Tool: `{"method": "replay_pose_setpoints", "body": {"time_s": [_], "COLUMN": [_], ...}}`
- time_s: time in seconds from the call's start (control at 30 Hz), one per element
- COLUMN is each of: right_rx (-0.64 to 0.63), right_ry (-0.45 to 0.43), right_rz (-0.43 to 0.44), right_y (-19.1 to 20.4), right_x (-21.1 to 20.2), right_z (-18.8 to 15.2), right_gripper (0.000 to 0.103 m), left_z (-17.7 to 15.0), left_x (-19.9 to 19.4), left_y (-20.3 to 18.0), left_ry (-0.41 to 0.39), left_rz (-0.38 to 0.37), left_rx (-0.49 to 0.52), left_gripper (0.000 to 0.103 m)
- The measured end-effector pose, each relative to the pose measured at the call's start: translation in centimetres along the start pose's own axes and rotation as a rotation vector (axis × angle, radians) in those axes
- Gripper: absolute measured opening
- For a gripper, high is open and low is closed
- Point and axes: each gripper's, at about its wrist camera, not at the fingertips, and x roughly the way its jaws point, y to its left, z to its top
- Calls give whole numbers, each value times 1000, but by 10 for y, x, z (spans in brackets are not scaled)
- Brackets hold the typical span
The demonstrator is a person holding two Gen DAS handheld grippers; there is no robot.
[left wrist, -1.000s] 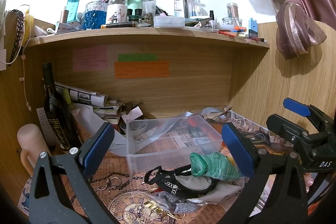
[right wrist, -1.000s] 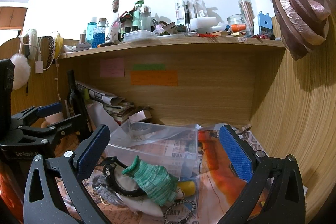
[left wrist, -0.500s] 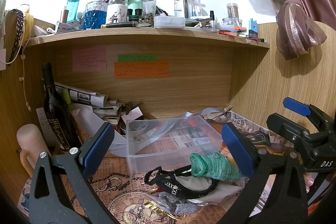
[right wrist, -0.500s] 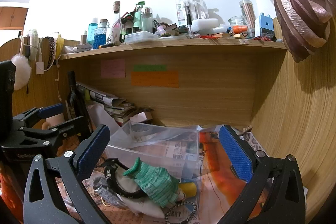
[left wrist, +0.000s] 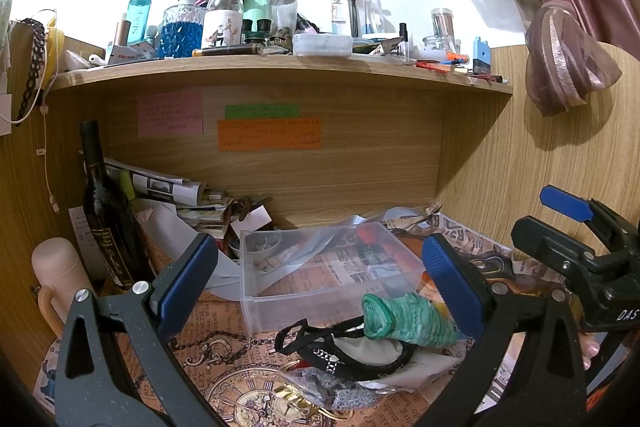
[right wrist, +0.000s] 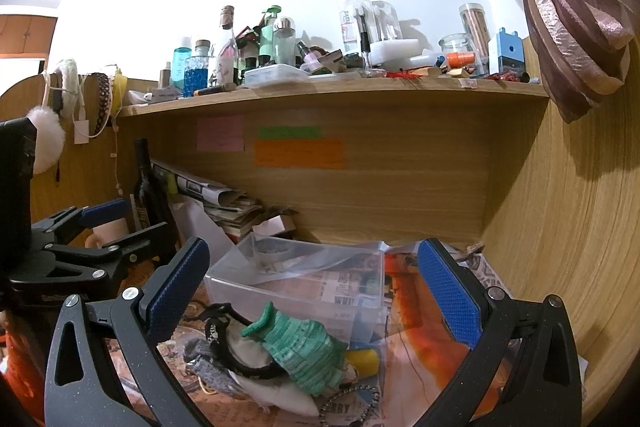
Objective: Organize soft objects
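I have both grippers hovering over the cluttered desk (left wrist: 224, 323), facing the clear plastic bin (left wrist: 328, 267) that I take as my landmark. The left gripper (left wrist: 320, 279) has its blue-padded fingers (left wrist: 188, 275) spread wide apart with nothing between them, and the right gripper (right wrist: 312, 291) is the same, its fingers (right wrist: 448, 291) well apart and empty. Just in front of the bin, touching its near wall in the right wrist view, lies the pile of soft things: a green knitted piece (right wrist: 304, 347) on top, a white cushion-like piece (right wrist: 276, 395) under it, a black strap (left wrist: 320, 343) looped around that, and a grey knit scrap (left wrist: 344, 391) at the near edge. A yellow item (right wrist: 364, 359) sits right of the green piece, close against the bin. A beaded bracelet (right wrist: 352, 403) lies nearer me than the pile. Left of the bin stand a dark wine bottle (left wrist: 104, 219) and a pink flask (left wrist: 60, 279); above it runs a crowded shelf (left wrist: 280, 67)
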Motion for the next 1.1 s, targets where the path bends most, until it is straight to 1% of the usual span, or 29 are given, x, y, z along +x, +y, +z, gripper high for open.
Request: {"method": "replay_pose_setpoints", "body": {"time_s": [0.43,0.6,0.7,0.8,0.9,1.03,1.1], "right_rx": [14,21,25,33,37,32,33], "right_ry": [9,28,46,82,131,199,230], "right_rz": [-3,-7,-15,-11,-4,3,12], "right_y": [-4,-7,-10,-14,-18,-21,-22], "right_x": [4,10,16,24,34,45,51], "right_z": [-1,-5,-10,-17,-27,-42,-49], "right_gripper": [103,103,103,103,103,103,100], "left_z": [-1,-3,-8,-17,-28,-46,-53], "left_x": [1,5,12,21,32,46,51], "left_y": [-1,-1,0,2,3,5,7], "left_ry": [0,19,49,88,141,207,235], "left_rz": [0,-9,-25,-43,-57,-57,-53], "left_rx": [3,2,-12,-24,-35,-41,-46], "left_gripper": [103,103,103,103,103,103,103]}}
